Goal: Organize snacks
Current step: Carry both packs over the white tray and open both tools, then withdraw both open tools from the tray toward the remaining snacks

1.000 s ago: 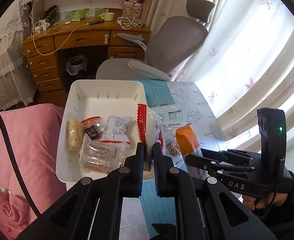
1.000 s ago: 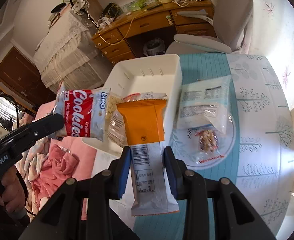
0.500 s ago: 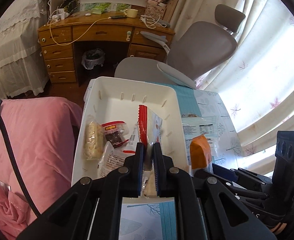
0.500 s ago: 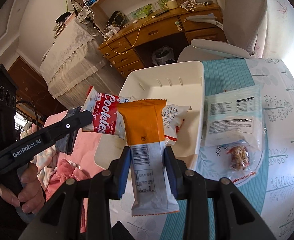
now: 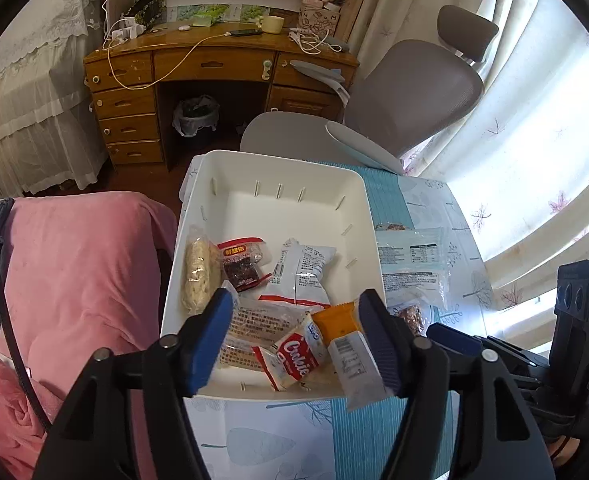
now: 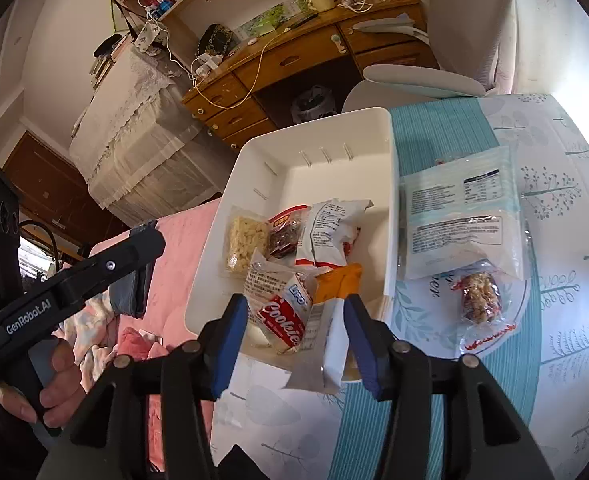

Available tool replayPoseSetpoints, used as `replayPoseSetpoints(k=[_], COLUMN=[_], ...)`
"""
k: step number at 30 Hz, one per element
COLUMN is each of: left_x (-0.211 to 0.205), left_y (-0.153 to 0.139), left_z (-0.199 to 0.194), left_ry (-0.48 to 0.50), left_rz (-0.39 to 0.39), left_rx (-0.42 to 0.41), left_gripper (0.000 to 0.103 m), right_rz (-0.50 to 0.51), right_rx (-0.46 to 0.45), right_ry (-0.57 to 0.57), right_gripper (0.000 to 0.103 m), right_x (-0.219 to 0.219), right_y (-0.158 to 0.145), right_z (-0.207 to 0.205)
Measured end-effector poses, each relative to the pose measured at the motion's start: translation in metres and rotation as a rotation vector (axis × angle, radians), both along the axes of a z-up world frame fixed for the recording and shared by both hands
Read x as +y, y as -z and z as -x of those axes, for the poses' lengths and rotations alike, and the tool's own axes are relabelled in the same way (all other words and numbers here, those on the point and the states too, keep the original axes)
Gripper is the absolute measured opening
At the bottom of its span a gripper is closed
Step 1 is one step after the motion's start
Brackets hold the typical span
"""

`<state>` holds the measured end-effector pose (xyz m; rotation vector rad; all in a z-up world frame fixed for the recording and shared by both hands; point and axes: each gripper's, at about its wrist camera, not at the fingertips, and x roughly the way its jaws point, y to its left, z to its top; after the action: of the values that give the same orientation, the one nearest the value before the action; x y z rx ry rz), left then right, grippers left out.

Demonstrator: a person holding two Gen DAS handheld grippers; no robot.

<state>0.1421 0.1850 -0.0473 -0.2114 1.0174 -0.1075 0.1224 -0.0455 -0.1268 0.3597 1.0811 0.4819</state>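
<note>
Both tongs are opening over the near end of the bin (image 5: 358, 184): the left tongs (image 5: 298, 336) stand wide around the loose Cookies pack (image 5: 298, 356), the right tongs (image 6: 294, 324) narrower beside the orange bar (image 6: 330, 312), which leans on the near rim. Six snacks lie in the bin, three on the counter (image 6: 566, 320) just right of it

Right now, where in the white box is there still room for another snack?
The far half of the white plastic bin is bare, from the slotted back wall down to the white printed packet and dark date packet. The near end is crowded: the red cookie pack and orange-and-white bar wrapper pile against the front rim.
</note>
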Motion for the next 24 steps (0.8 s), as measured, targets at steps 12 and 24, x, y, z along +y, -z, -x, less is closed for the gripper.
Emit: replayPoseSetpoints(k=[12, 24], left_x=[-0.025, -0.084], left_y=[-0.010, -0.015], left_z=[0.016, 0.024], left_ry=[-0.036, -0.043], left_rz=[0.007, 0.017], left_rx=[0.027, 0.042], left_gripper=[0.072, 0.078], right_rz=[0.035, 0.052], right_rx=[0.001, 0.018], right_ry=[0.011, 0.010], right_gripper=[0.063, 0.068], right_x=[-0.034, -0.087], right_y=[-0.002, 0.001], right_z=[0.019, 0.021])
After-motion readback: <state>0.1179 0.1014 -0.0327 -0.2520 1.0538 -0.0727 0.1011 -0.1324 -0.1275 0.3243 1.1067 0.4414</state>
